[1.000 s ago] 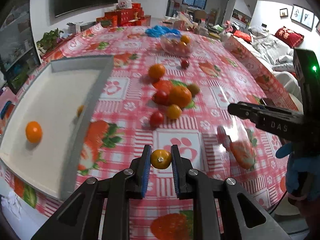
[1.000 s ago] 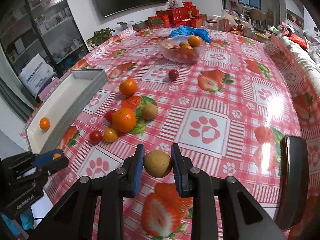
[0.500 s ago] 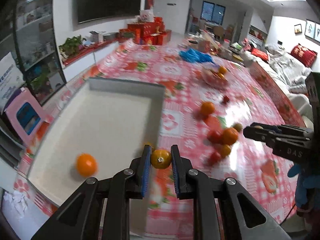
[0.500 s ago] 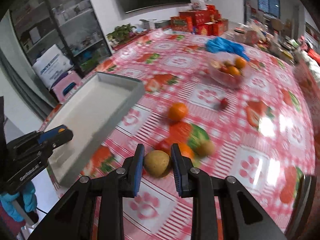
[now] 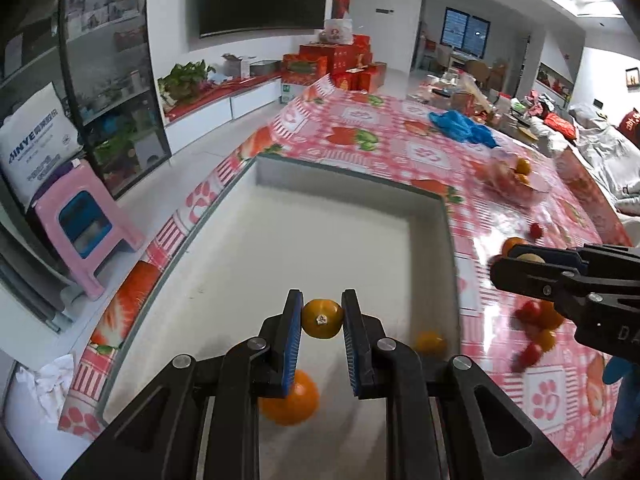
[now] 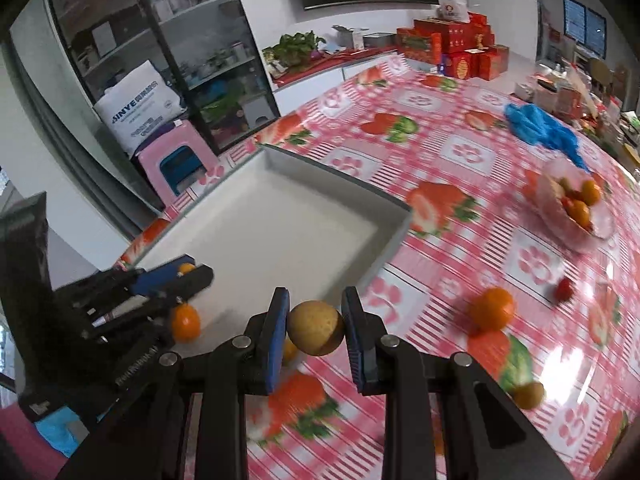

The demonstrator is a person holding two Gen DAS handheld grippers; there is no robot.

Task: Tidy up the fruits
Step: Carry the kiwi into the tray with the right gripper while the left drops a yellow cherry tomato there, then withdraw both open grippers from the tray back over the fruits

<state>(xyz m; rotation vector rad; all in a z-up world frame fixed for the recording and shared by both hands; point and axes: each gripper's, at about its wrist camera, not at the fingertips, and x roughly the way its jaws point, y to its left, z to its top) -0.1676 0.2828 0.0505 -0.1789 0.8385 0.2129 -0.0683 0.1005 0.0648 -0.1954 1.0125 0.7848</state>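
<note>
At the far left a pink stool stands on the floor beside the tabletop, which is covered in a red-and-white checked cloth printed with strawberries and paw marks. On the near left part of that tabletop sits a shallow white tray with grey walls. The left tool hangs over the tray's near end, its two blue-padded fingers clamped on a small orange fruit with its stem scar facing the camera. Below it, inside the tray, lies a larger orange, partly hidden by the left finger, and a smaller orange fruit rests against the tray's right wall. To the right of the tray, the right tool is closed on a round tan-brown fruit, held above the tabletop just beside the tray's near right corner. Farther right, loose fruit lies on the cloth, blurred: an orange, a small red fruit and another tan-brown fruit near the edge of the right wrist view. Beyond these, a clear bowl holds several orange and red fruits, and a crumpled blue plastic bag lies behind it.
</note>
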